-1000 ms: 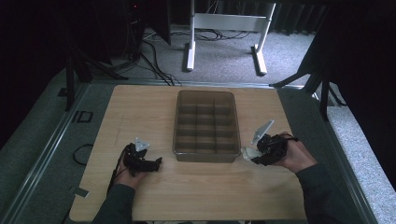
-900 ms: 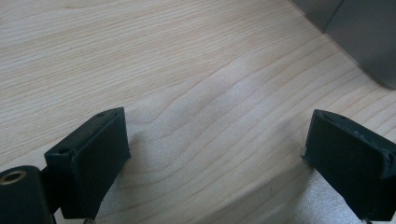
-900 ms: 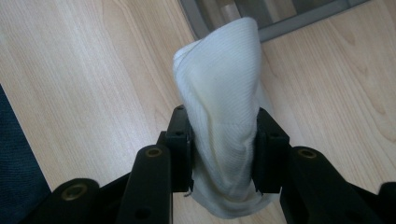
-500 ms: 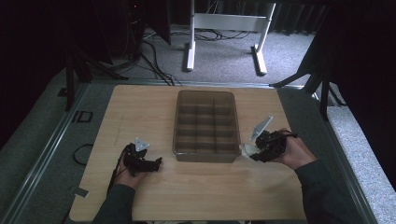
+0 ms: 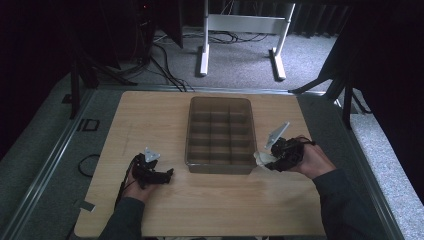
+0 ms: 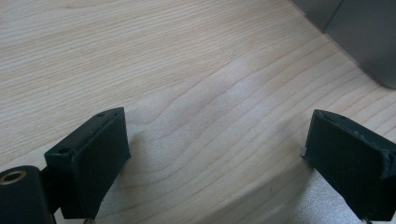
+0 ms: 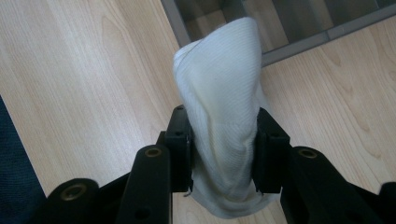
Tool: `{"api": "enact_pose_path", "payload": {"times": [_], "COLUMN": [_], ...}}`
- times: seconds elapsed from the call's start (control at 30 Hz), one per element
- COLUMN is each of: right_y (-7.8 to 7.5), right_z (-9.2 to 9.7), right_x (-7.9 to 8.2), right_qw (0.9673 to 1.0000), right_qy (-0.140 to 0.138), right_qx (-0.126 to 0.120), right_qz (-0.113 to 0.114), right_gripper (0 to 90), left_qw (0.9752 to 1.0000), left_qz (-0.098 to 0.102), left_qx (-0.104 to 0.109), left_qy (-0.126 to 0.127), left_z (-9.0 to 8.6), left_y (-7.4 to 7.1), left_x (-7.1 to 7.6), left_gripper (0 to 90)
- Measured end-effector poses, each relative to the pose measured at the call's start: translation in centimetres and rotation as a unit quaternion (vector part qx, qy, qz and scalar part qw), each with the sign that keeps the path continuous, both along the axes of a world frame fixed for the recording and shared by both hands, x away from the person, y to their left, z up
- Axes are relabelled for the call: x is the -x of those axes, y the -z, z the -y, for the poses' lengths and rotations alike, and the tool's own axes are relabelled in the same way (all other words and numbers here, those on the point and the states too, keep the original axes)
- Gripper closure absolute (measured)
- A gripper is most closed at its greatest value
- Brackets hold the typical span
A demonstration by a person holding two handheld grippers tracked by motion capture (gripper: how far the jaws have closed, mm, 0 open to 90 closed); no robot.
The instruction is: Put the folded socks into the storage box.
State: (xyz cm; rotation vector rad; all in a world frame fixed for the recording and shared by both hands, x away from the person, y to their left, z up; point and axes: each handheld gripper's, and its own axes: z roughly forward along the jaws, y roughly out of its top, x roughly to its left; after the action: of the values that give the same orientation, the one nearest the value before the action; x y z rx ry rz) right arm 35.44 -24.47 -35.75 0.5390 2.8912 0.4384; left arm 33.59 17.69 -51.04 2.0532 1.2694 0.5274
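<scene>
Right gripper [image 7: 223,149] pinching rolled white sock [image 7: 219,93] mid-body at organizer tray's [image 5: 192,150] near right corner, handling soft, light, squashy; left gripper [image 6: 219,158] resting spread, empty.

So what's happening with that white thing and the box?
A person holds tongs in each hand at a wooden table. The right tongs pinch a rolled white sock beside the near corner of a grey divided box, whose sections look empty. The left tongs are open, holding nothing, low over bare wood.
</scene>
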Motion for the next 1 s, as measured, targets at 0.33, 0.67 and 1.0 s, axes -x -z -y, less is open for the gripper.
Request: {"api": "enact_pose_path", "payload": {"times": [0.33,0.67,1.0], "right_y": [-0.2,-0.5,-0.5], "right_z": [-0.6,-1.5,-2.1], "right_x": [-0.2,-0.4,-0.7], "right_qw": [1.0000,0.9999,0.9999], "right_qy": [-0.005,-0.011,-0.016], "right_qx": [0.000,0.002,-0.001], "right_qz": [0.003,0.005,0.003], "right_gripper": [64.7,64.7,64.7], "left_qw": [1.0000,1.0000,1.0000], "left_qz": [0.000,0.000,0.000], "left_qx": [0.000,-0.001,-0.001], "left_qy": [0.000,0.001,0.001], "left_z": [0.0,0.0,0.0], "left_y": [0.0,0.0,0.0], "left_x": [0.0,0.0,0.0], "left_gripper": [6.6,6.6,6.6]}}
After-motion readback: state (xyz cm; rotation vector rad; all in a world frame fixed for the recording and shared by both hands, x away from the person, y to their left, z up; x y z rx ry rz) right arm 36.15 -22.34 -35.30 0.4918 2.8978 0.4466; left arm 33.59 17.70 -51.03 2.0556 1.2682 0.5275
